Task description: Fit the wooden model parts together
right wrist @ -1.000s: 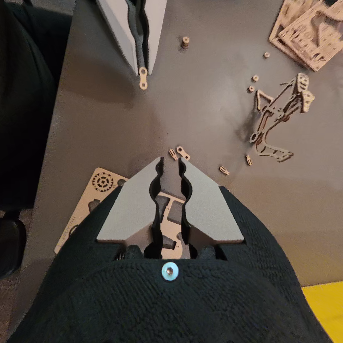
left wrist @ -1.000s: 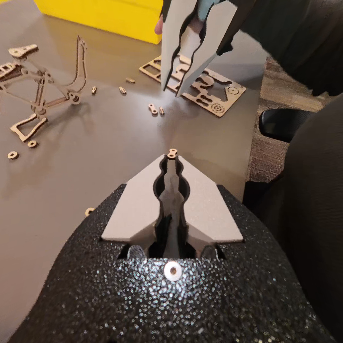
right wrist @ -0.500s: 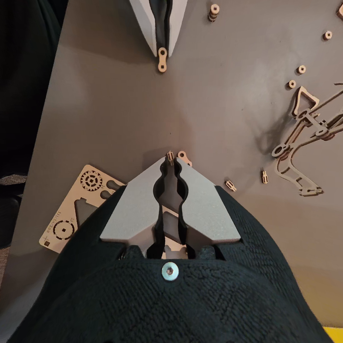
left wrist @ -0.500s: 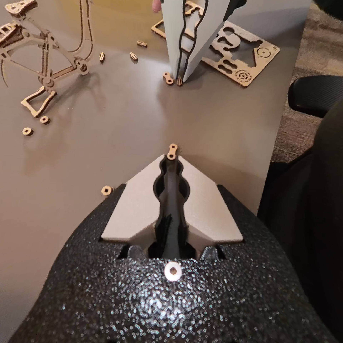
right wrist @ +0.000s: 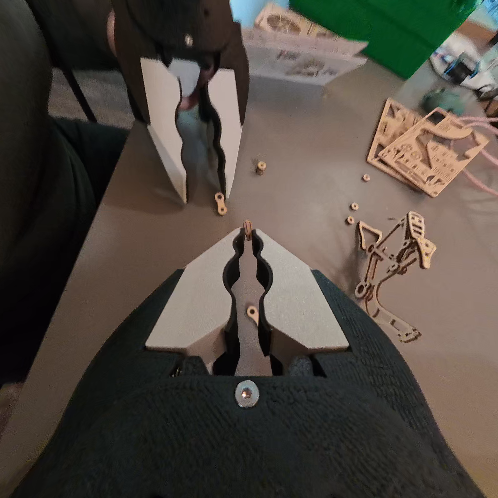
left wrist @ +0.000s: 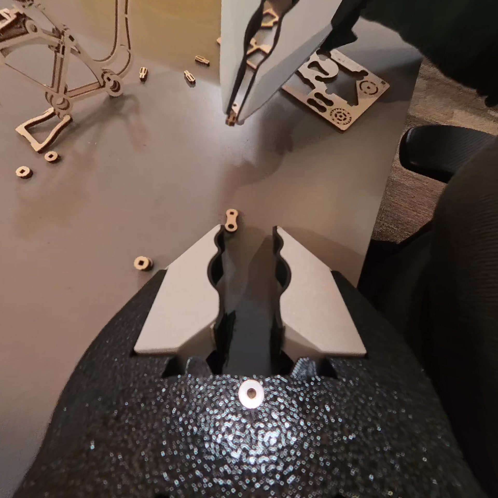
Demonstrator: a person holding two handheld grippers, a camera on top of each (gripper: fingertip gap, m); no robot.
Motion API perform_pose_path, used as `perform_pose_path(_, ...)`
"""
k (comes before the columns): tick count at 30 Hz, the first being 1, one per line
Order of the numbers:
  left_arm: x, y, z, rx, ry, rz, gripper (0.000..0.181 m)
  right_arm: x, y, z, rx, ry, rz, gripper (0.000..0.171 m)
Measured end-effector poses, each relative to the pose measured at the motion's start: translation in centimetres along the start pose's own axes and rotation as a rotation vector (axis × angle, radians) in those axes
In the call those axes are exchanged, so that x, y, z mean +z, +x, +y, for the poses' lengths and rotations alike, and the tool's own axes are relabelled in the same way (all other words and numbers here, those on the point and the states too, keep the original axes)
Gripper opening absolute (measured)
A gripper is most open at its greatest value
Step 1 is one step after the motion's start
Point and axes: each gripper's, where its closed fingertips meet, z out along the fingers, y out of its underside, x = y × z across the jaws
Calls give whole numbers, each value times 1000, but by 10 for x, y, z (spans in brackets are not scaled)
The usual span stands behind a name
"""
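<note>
Wooden model parts lie scattered over our grey table (left wrist: pixel 134 188). In the left wrist view, our left gripper (left wrist: pixel 249 231) has its jaws spread apart, gripping nothing; a small two-hole link (left wrist: pixel 231 220) lies on the table touching the tip of its left finger. A square-holed washer (left wrist: pixel 143 263) sits just beside that finger. Farther off, our right gripper (left wrist: pixel 234 118) hangs above the table, clenched on a tiny wooden pin (left wrist: pixel 231 120). Behind it lies a cut-out parts sheet (left wrist: pixel 347 89), and at the upper left stands the partly built model frame (left wrist: pixel 59 89), with two washers (left wrist: pixel 37 164) near its foot and three loose pins (left wrist: pixel 172 72) between frame and gripper.

From the right wrist view, we see our right gripper (right wrist: pixel 248 232) pinching the pin (right wrist: pixel 247 232) upright at its fingertips. Only here do we see another link piece (right wrist: pixel 253 314) on the table below the fingers, a stack of parts sheets (right wrist: pixel 420 161), a green box (right wrist: pixel 390 29) and a small spool-like piece (right wrist: pixel 260 167). The left gripper (right wrist: pixel 206 198) stands open, the link (right wrist: pixel 221 206) at one tip.
</note>
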Motion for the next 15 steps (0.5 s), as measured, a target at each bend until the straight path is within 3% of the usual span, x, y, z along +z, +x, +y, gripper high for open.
perform_pose_path(1, 0, 1, 1, -4, -5, -7, 33, 0, 1, -6, 8, 34, 12, 4)
perform_pose_path(8, -5, -2, -2, 35, -33, -162, 43, -4, 3, -39, 134, 261, 29, 3)
perform_pose_path(11, -14, -1, -31, 83, 151, -214, 42, -7, 2, -55, 224, 383, -16, 3)
perform_pose_path(15, -35, -4, -58, 9, 370, -188, 38, -10, -1, -68, 293, 488, -78, 3)
